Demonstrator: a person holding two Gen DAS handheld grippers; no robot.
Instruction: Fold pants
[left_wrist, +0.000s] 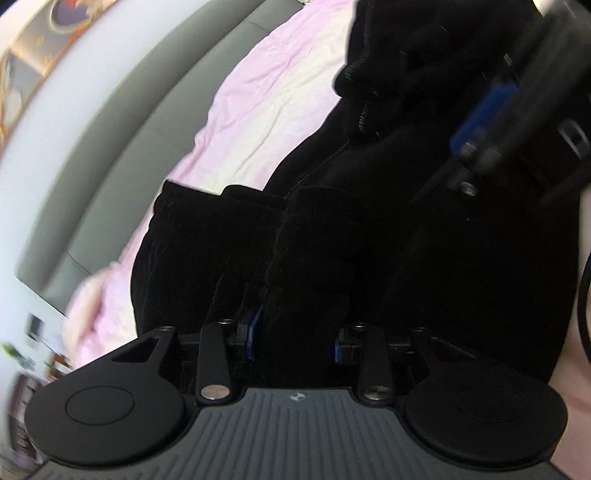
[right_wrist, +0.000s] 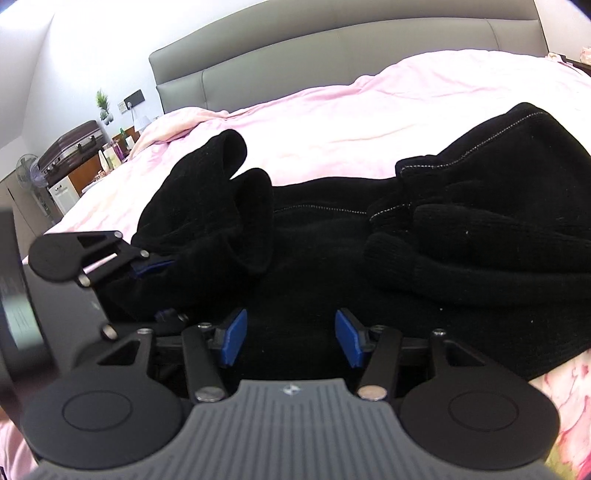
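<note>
Black pants (right_wrist: 314, 240) lie bunched on a pink bed cover. Their two leg cuffs (right_wrist: 225, 177) stand up at the left and the waist end (right_wrist: 480, 221) is heaped at the right. My left gripper (right_wrist: 160, 291) comes in from the left and is shut on the leg fabric just below the cuffs. In the blurred left wrist view the same gripper (left_wrist: 295, 339) has a thick fold of the pants (left_wrist: 310, 266) pinched between its blue pads. My right gripper (right_wrist: 291, 339) hovers low over the middle of the pants, open, its pads apart with nothing pinched.
The pink bed cover (right_wrist: 369, 110) stretches away to a grey padded headboard (right_wrist: 295, 55). Past the bed's left side stand a suitcase (right_wrist: 70, 144), a small fan (right_wrist: 27, 173) and a crowded bedside cabinet (right_wrist: 110, 155). A flowered patch of bedding (right_wrist: 569, 387) shows at the lower right.
</note>
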